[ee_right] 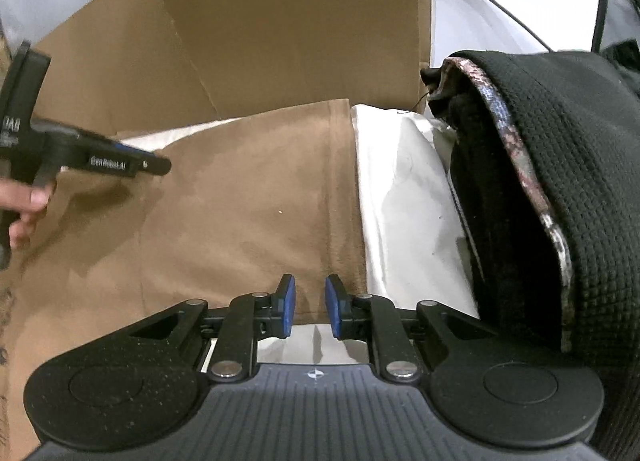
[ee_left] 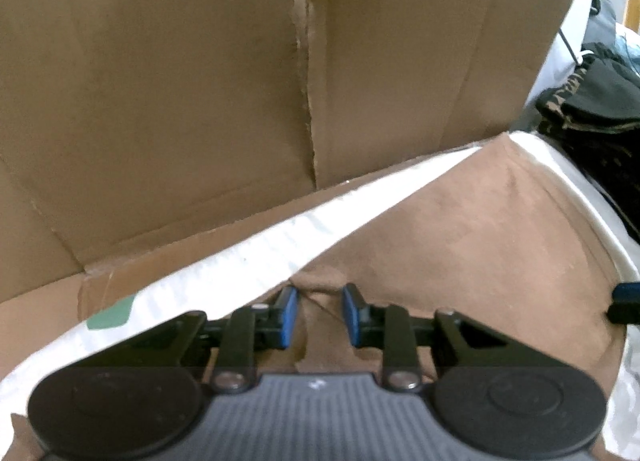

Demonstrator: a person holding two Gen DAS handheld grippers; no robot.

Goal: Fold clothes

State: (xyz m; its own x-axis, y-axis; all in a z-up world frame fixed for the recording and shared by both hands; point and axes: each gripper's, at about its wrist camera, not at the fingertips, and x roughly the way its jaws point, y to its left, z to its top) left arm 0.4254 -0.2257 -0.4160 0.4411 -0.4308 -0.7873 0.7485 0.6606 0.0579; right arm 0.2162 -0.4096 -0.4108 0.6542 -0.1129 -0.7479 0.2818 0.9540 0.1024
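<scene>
My left hand-held gripper (ee_left: 319,315) and right hand-held gripper (ee_right: 310,305) both hover, jaws apart, over the brown garment (ee_right: 248,197) lying before the cardboard (ee_left: 200,81).

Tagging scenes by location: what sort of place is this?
Probably a home bedroom or laundry spot: a brown garment lies on white bedding, beside a dark folded pile, with cardboard propped behind.
</scene>
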